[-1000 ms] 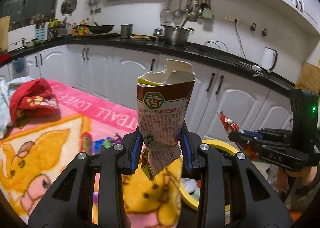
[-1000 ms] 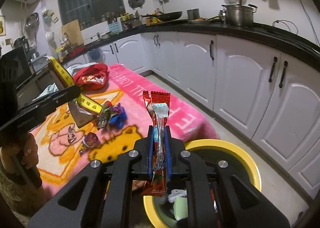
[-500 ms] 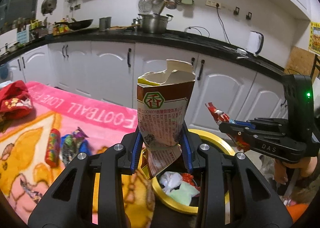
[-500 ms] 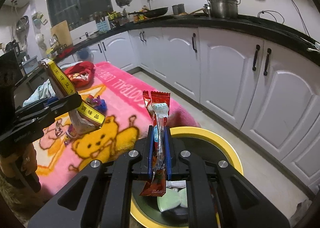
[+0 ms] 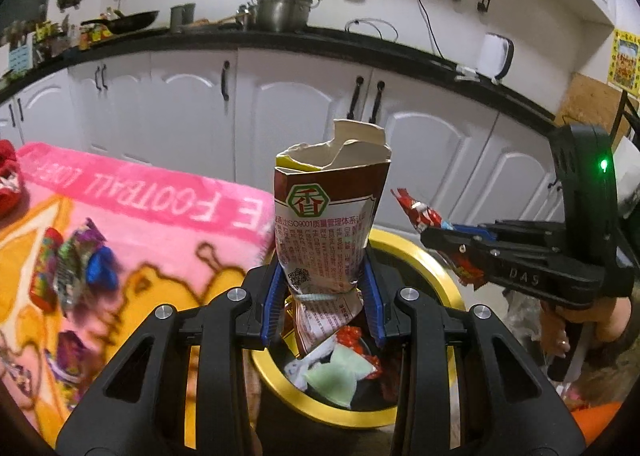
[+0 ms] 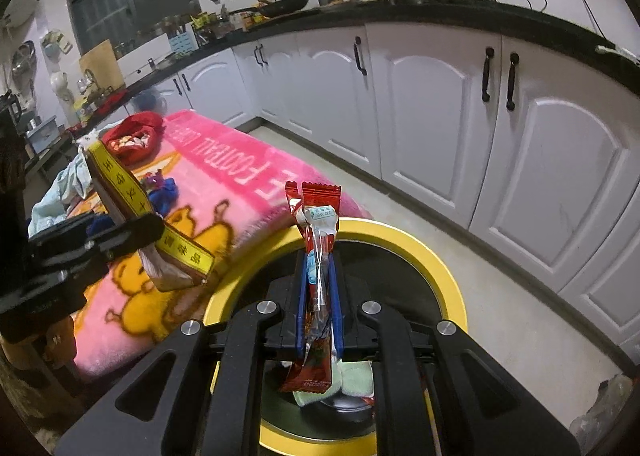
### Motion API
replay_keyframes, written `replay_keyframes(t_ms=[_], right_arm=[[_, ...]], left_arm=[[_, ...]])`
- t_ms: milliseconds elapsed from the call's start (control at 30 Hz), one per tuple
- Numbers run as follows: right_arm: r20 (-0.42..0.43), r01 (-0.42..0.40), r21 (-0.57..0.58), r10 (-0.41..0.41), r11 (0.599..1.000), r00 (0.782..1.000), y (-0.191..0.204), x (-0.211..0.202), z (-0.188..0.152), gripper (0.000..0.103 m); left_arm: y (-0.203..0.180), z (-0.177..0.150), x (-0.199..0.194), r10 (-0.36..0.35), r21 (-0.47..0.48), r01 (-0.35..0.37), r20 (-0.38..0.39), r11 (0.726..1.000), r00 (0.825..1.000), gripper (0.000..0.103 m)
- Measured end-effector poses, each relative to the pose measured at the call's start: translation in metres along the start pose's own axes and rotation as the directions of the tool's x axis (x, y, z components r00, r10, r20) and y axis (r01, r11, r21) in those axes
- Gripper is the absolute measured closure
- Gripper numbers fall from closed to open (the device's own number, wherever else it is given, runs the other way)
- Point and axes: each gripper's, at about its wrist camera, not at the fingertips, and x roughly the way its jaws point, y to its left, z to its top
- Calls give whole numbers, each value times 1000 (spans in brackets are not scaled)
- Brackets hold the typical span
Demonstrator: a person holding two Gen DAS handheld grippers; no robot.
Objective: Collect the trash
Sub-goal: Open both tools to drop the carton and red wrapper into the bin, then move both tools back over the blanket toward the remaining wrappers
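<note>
Both grippers have swung from over the blanket (image 5: 132,240) to above the bin (image 6: 448,280), whose yellow rim now sits under them. Left gripper (image 5: 323,298) clamps a torn bag (image 5: 328,223); right gripper (image 6: 319,304) pinches a red wrapper (image 6: 316,256). Both pieces hang over the bin mouth, not yet dropped. Risk: the bag's lower flap sits near the rim, so an early release could tip it onto the blanket; the thin wrapper may cling to a pad. Bag reads "香" and "ISO9001"; blanket reads "FOOTBALL"; right gripper is marked "DAS"
</note>
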Motion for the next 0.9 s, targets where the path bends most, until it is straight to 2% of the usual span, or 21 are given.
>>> replay_keyframes(t_ms=[367,433,500,567,767,900], right_arm=[[-49,-5,55,7,998,999,-19,17,-13,88],[-56,-7,63,11,998,998,-21,19,-14,85],[-59,-5,72,9,997,998,-23,20,-15,73],[-57,-3,75,8,997,998,-25,21,-15,69],[-44,12,95,-8,995,999,-29,19,-14,58],[-22,20,96,-17,995,1000,-26,12,-12,47]], left_arm=[[-2,-19,31,-38,-27,36,-93,999,995,75],[0,-21,34,-39,-34,36,-110,999,993,69],[2,-22,35,-49,-41,44,-117,998,992,52],[2,-23,34,-43,-34,39,-116,999,992,50],[12,-23,25,-18,-55,12,-102,998,995,28],[19,-20,13,6,-78,-12,-76,997,997,16]])
